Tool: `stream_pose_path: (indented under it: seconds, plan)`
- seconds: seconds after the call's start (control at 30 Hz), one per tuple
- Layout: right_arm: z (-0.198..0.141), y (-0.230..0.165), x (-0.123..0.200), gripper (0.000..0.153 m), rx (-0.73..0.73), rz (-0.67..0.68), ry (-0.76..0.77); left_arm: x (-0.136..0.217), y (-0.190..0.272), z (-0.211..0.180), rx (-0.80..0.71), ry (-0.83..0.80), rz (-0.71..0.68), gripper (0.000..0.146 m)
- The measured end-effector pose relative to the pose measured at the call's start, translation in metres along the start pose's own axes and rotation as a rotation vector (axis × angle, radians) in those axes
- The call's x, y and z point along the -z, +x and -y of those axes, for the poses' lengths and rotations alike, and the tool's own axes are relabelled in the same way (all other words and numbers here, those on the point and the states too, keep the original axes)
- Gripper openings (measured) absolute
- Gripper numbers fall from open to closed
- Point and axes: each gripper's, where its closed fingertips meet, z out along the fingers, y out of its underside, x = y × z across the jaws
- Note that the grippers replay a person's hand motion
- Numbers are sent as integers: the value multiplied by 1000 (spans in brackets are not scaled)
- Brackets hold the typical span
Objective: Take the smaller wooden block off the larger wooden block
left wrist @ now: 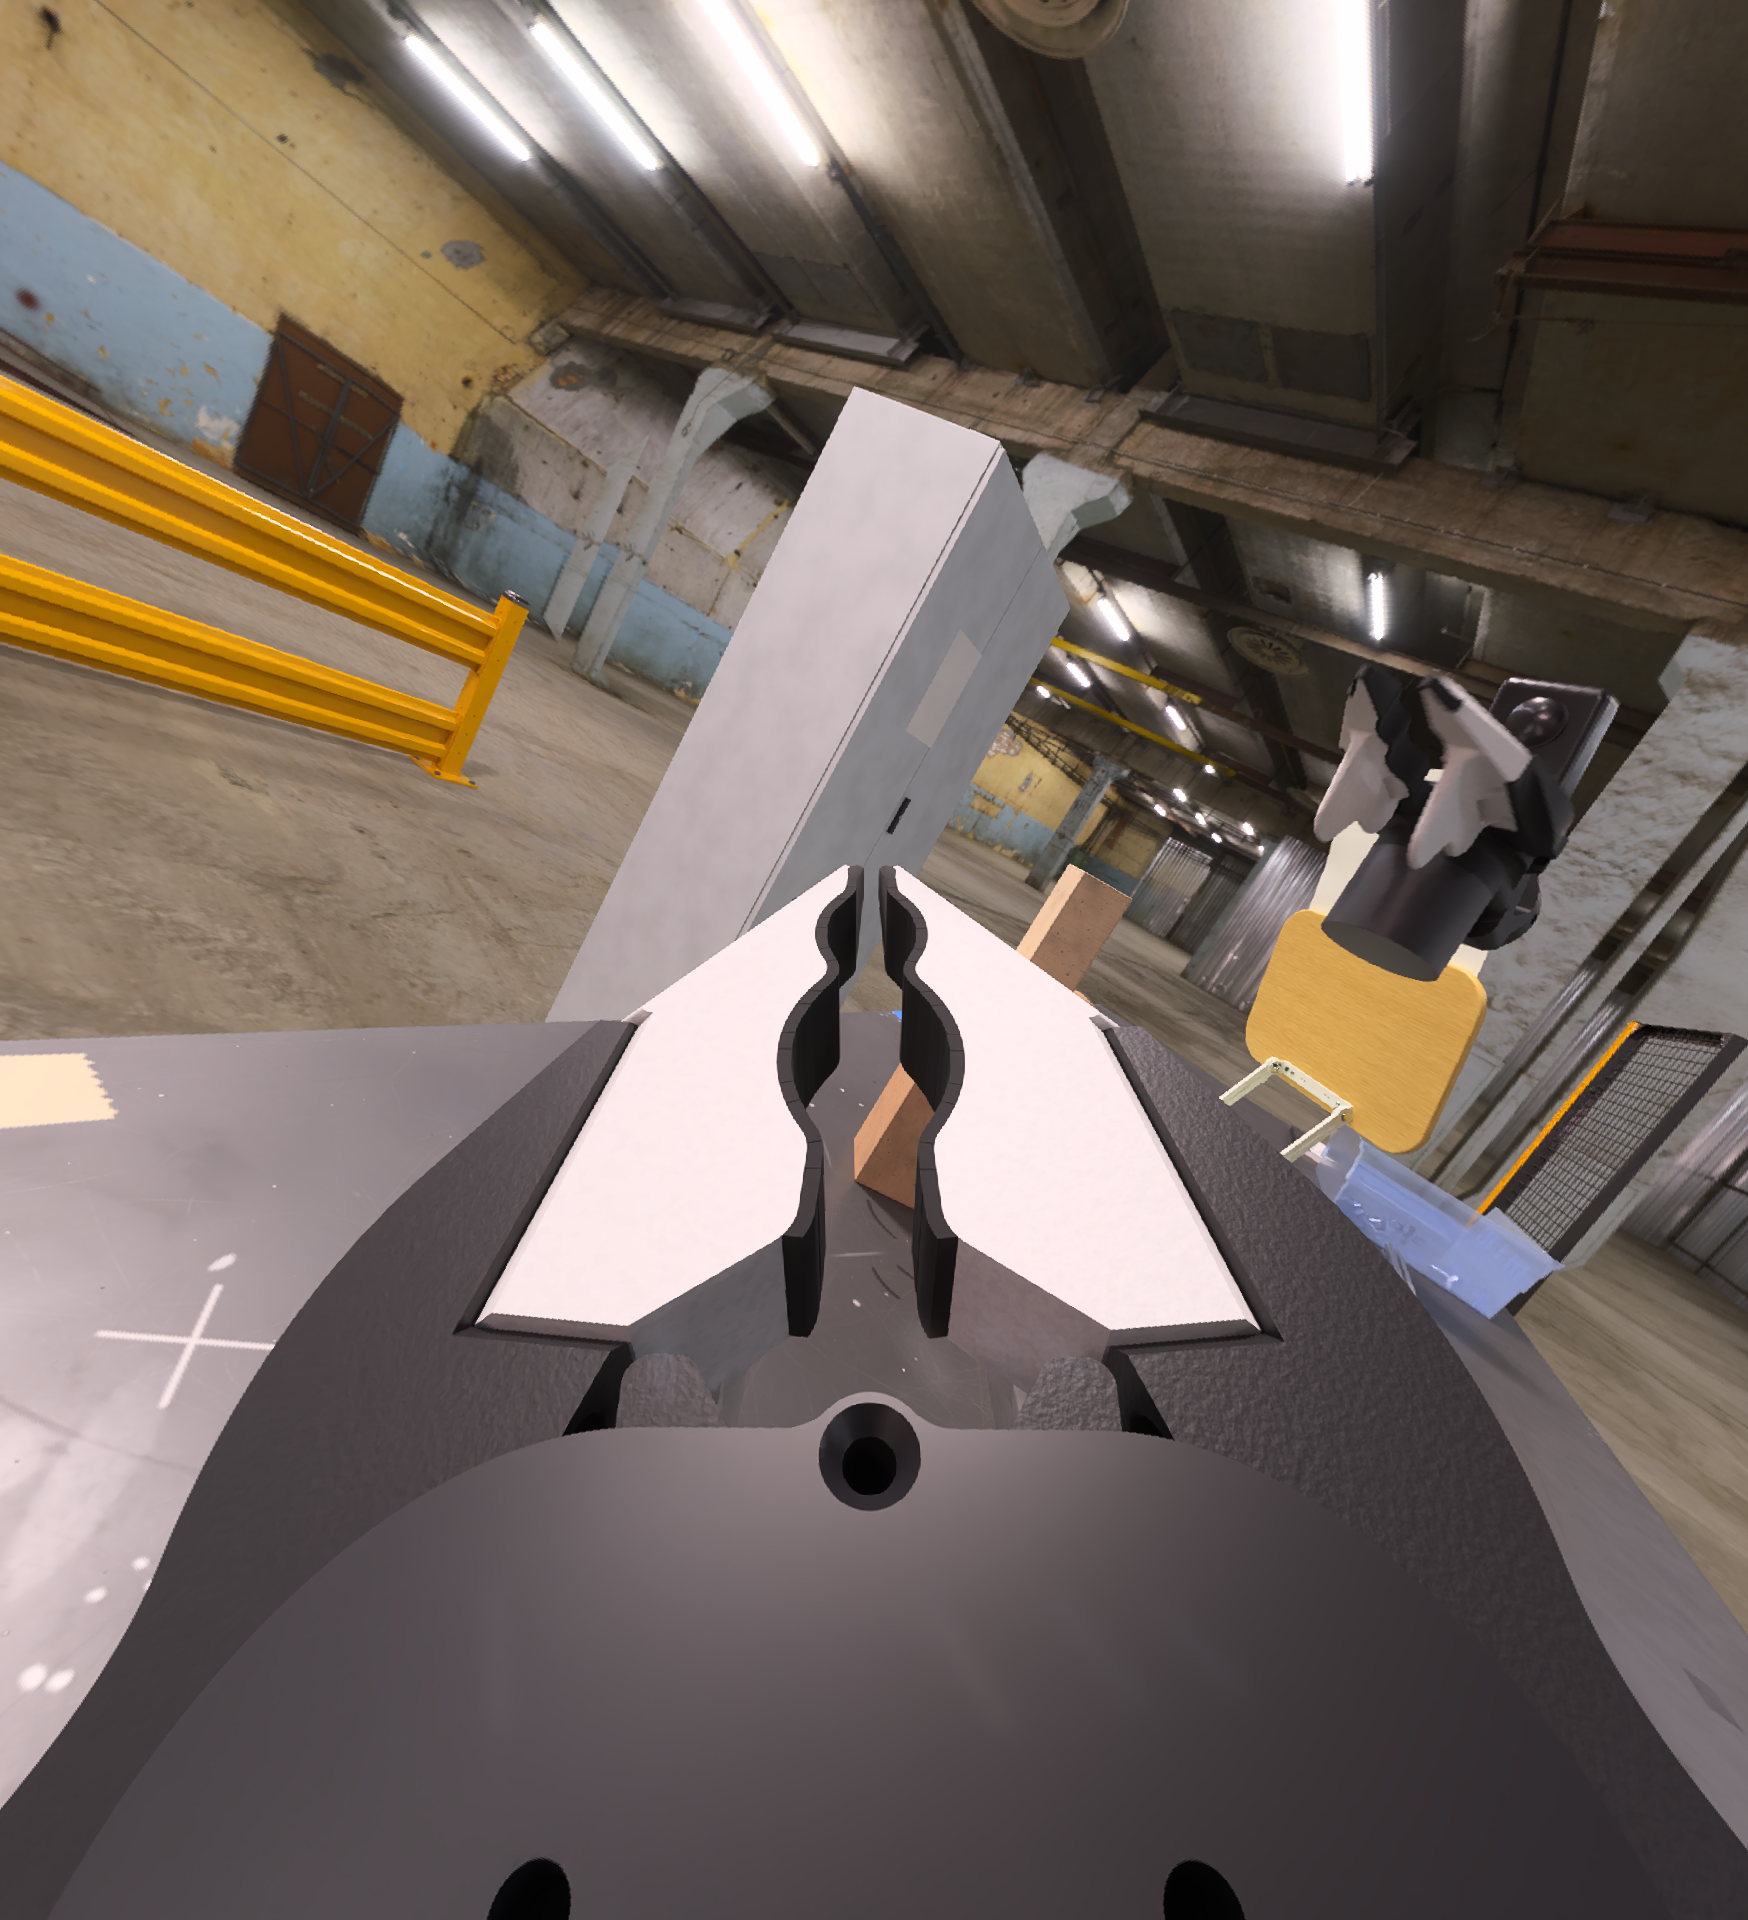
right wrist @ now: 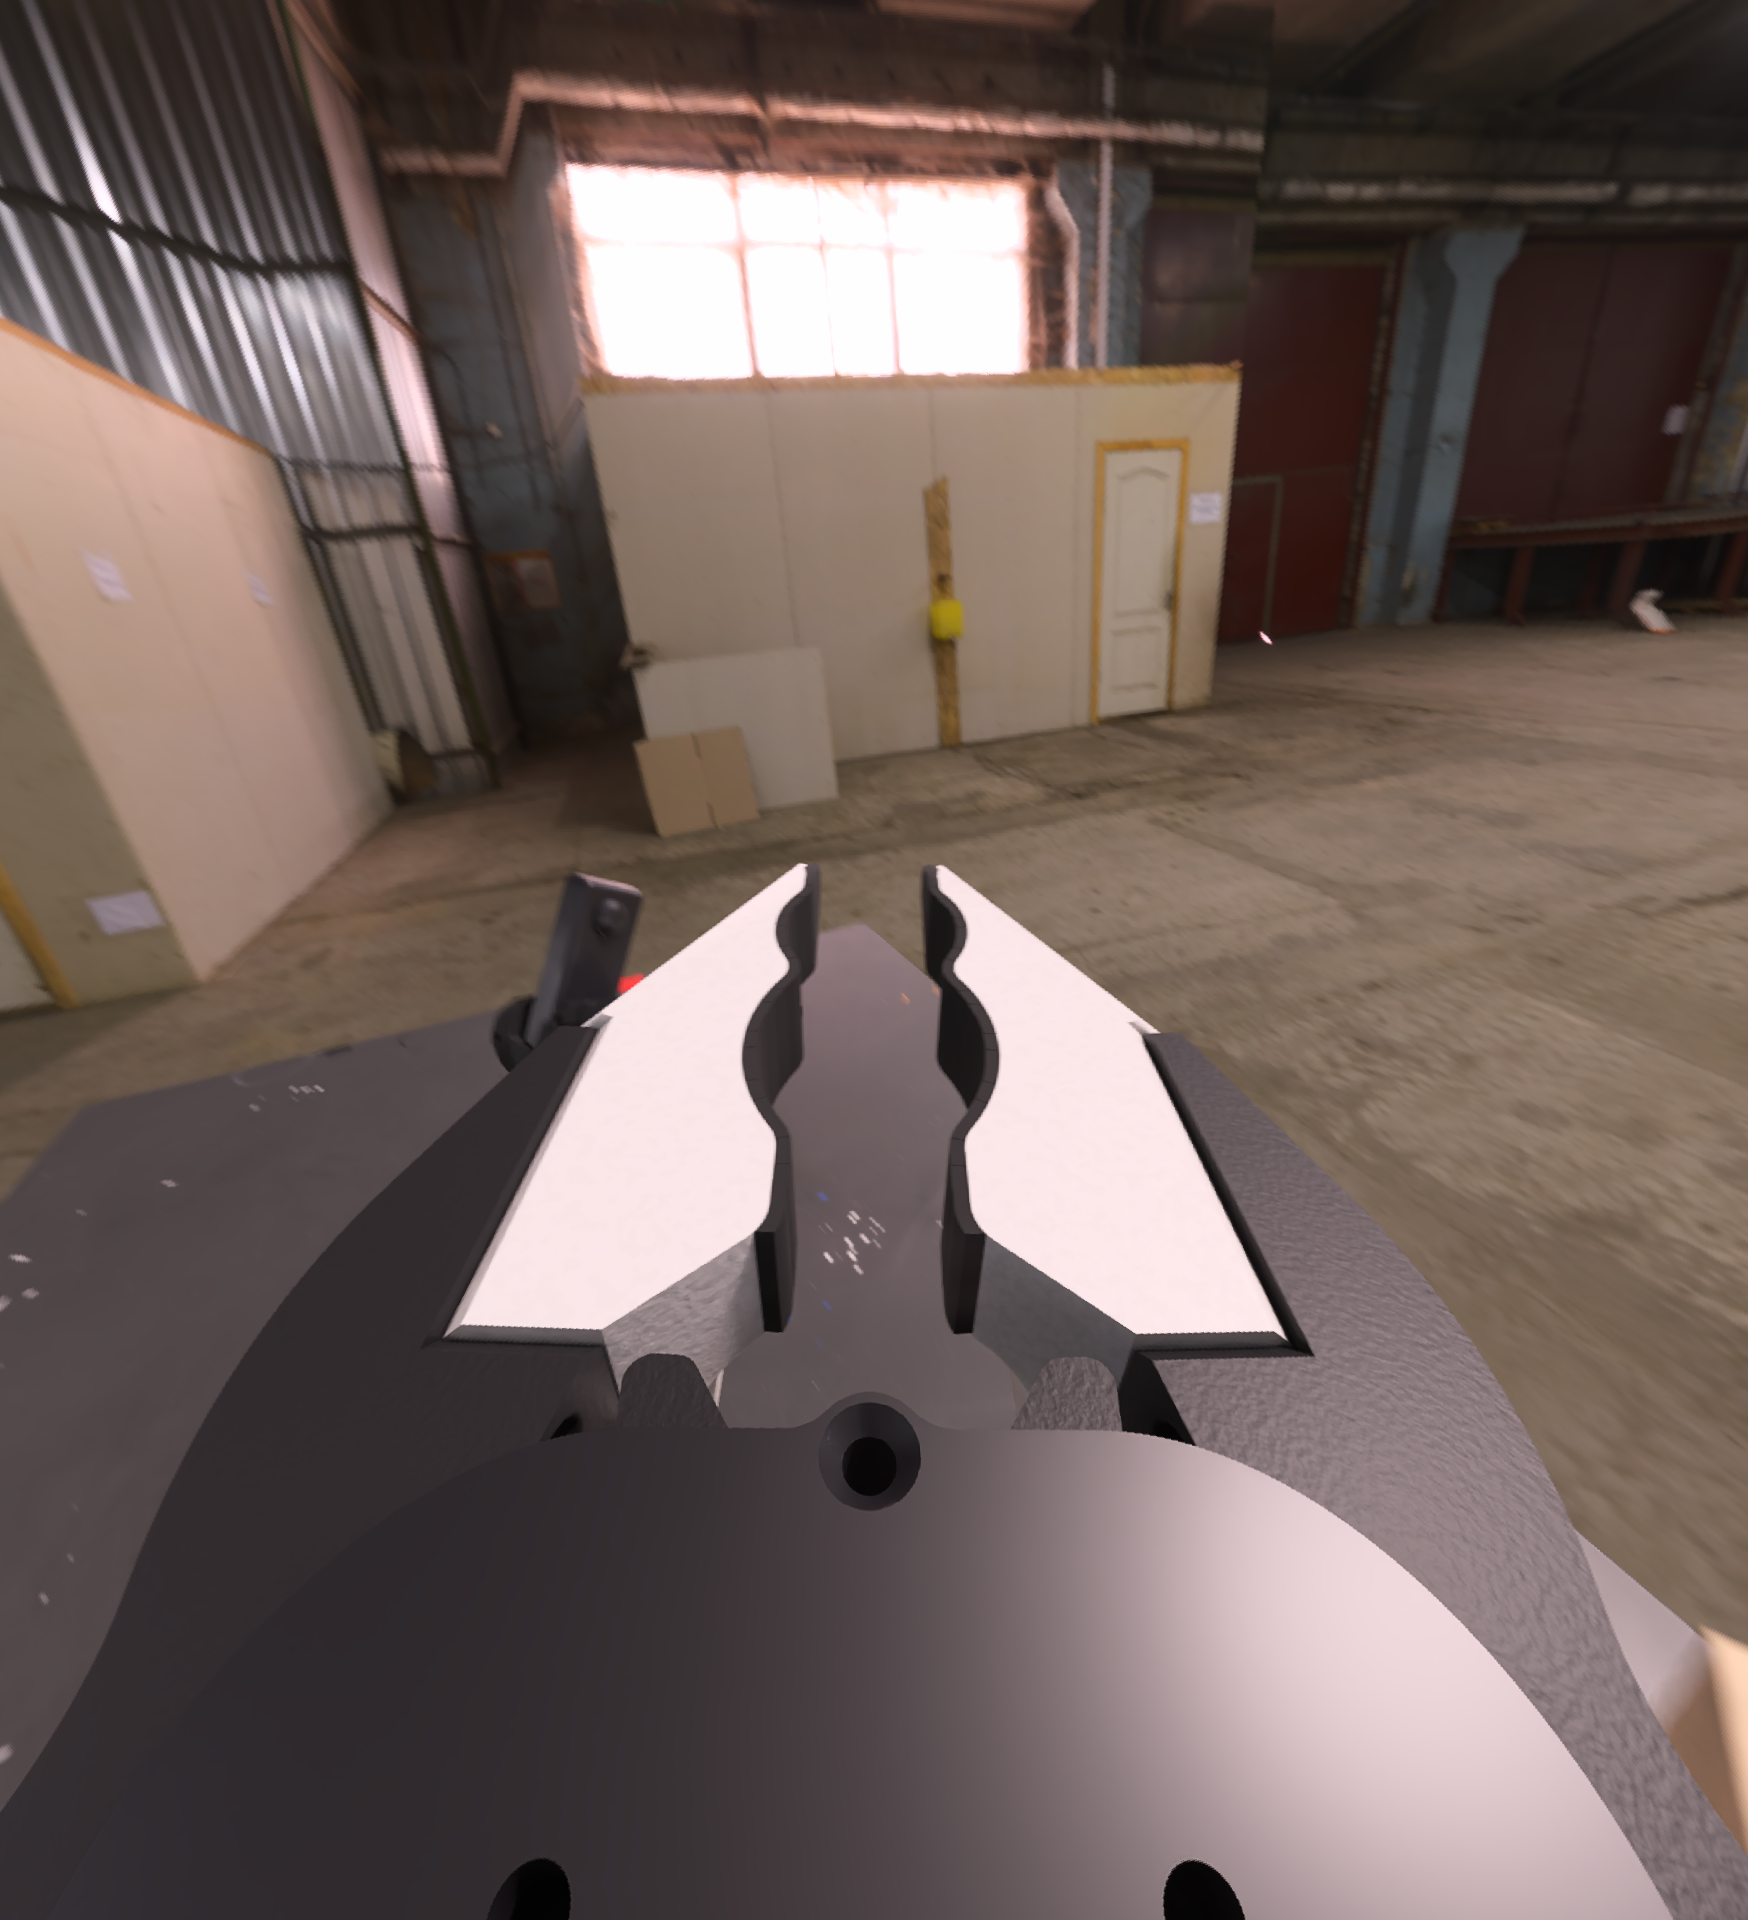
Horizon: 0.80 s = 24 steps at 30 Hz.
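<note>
Dark gripper housing fills the foreground of both wrist views. Left gripper (left wrist: 870,878): its white fingers (left wrist: 683,1132) converge until the tips almost meet, with only a thin slit between them, and nothing is pinched; a wooden block (left wrist: 891,1138) shows through the wider gap farther back, beyond the fingers and not between them. It appears to stand on the dark table (left wrist: 226,1195), and a second tan block face (left wrist: 1072,930) rises just past the right finger. Whether these are the smaller block and the larger block, or two parts of one, cannot be told, since the fingers hide the join. A tall grey cabinet (left wrist: 849,675) stands behind them. Farther right, the right gripper (left wrist: 1410,790) hovers above a rounded wooden board (left wrist: 1369,1049), near a clear blue bin (left wrist: 1441,1226) at the table edge. Right gripper (right wrist: 870,883), own view: fingers spread, gap empty, aimed past the table toward the hall floor, so no block is in its line. Judged from this, the left gripper is the one lined up on the blocks, and its near-closed fingers would need to part before any grasp.
</note>
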Motion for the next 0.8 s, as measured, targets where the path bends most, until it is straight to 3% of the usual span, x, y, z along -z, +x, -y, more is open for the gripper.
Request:
stream_pose_path:
  seconds: [0.17, 0.27, 0.33, 0.47, 0.6, 0.8]
  plan:
    - [-6, -55, -49, 60, -12, 187, -20, 0, 0, 0, 2, 2, -1, 3]
    - [-17, -94, -59, 63, 15, 345, -65, 0, 0, 0, 3, 2, -3, 3]
    - [-19, -96, -52, 59, 8, 383, -87, 0, 0, 0, 3, 2, -4, 3]
    - [-17, -32, -14, 60, 63, 95, -63, 0, 0, 0, 6, 3, -5, 3]
    - [-44, 51, 41, 71, 162, -253, -201, 0, 0, 0, 8, 5, -4, 3]
    - [-85, 120, 98, 75, 206, -502, -364, 0, 0, 0, 4, 5, 0, 3]
